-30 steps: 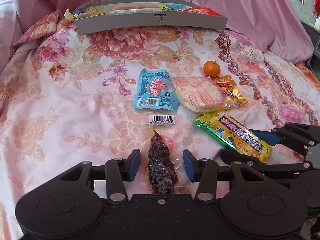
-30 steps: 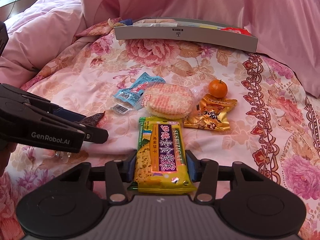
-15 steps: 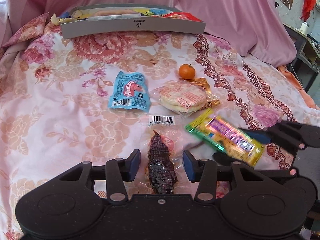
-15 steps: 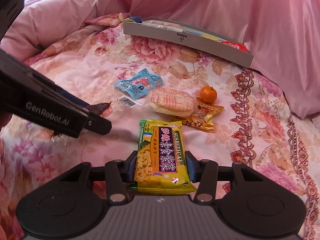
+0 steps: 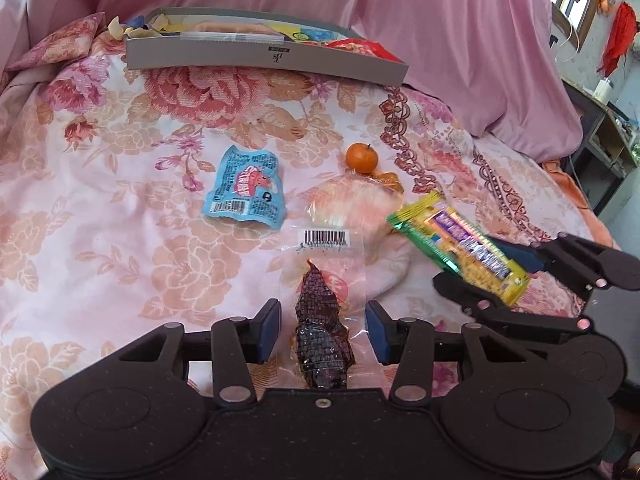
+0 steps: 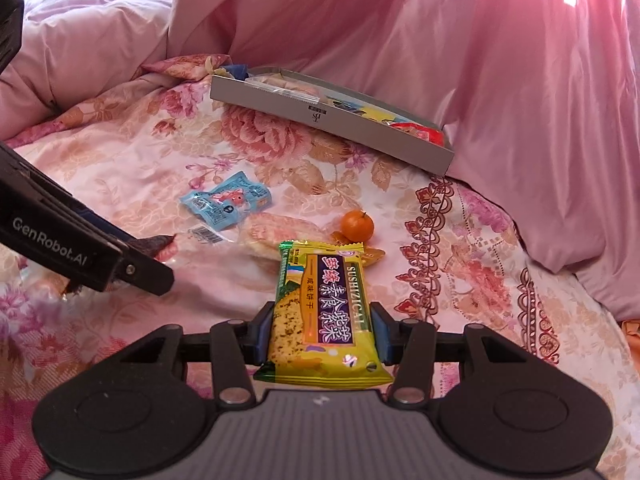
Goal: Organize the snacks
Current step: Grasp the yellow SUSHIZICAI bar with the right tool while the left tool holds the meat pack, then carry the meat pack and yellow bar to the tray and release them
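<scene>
Clearly the right gripper (image 6: pixel 322 332) has its jaws clamped on the sides of a yellow cracker packet (image 6: pixel 324 316), which is lifted clear of the bed and sticks out forward between the blue pads. From the left wrist view the same packet shows at the right, tilted, in those jaws. The left gripper (image 5: pixel 322 330) holds a clear wrapper with a dark dried snack (image 5: pixel 322 340) inside; the pads stand at the wrapper's edges, apart from the dark piece itself, and whether they actually press the film I cannot tell. Its barcode end (image 5: pixel 327 237) lies forward on the floral bedspread (image 5: pixel 100 200). Beyond it lie a blue snack pouch (image 5: pixel 246 192), a pale round rice cracker pack (image 5: pixel 352 208), a gold-wrapped sweet (image 6: pixel 370 254) and a small orange (image 5: pixel 361 157) just behind. Farther back, against the pink quilt (image 6: pixel 480 60), sits a grey box (image 5: pixel 264 56) already holding several packets.
</scene>
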A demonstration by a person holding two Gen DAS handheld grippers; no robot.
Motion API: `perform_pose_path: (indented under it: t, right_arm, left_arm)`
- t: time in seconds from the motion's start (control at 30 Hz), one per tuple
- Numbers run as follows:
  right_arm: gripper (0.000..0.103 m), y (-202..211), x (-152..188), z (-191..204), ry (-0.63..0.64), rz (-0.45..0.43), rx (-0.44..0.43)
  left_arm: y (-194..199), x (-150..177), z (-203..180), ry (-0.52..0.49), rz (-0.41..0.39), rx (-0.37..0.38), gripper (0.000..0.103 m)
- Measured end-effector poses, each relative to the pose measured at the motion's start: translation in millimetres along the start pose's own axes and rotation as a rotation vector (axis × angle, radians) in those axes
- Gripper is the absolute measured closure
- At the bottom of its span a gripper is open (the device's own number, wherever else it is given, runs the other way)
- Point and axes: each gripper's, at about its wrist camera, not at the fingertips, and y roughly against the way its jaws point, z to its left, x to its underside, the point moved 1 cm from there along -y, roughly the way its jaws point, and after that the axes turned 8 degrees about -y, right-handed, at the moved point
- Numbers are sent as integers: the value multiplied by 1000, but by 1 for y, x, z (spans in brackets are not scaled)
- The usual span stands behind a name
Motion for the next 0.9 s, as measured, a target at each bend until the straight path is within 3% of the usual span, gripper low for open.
perform_pose_path:
  t: [0.23,0.5,0.7,0.9]
  right_arm:
    - [51,4,-3,-3,-16,-24,3]
    - [51,7,-4,-9,-40,-53,3]
    - [50,6,-11,-20,-78,-67,-3]
    - [50,4,-32,-31,-39,-126,0]
  left_arm:
    - [5,-2,-3,6,-39,20,55]
    - [10,-12,3,22,-86,-13,55]
    - [16,-35,13,58,-142,-52,55]
    - [17,-73,28,98,-208,-103,55]
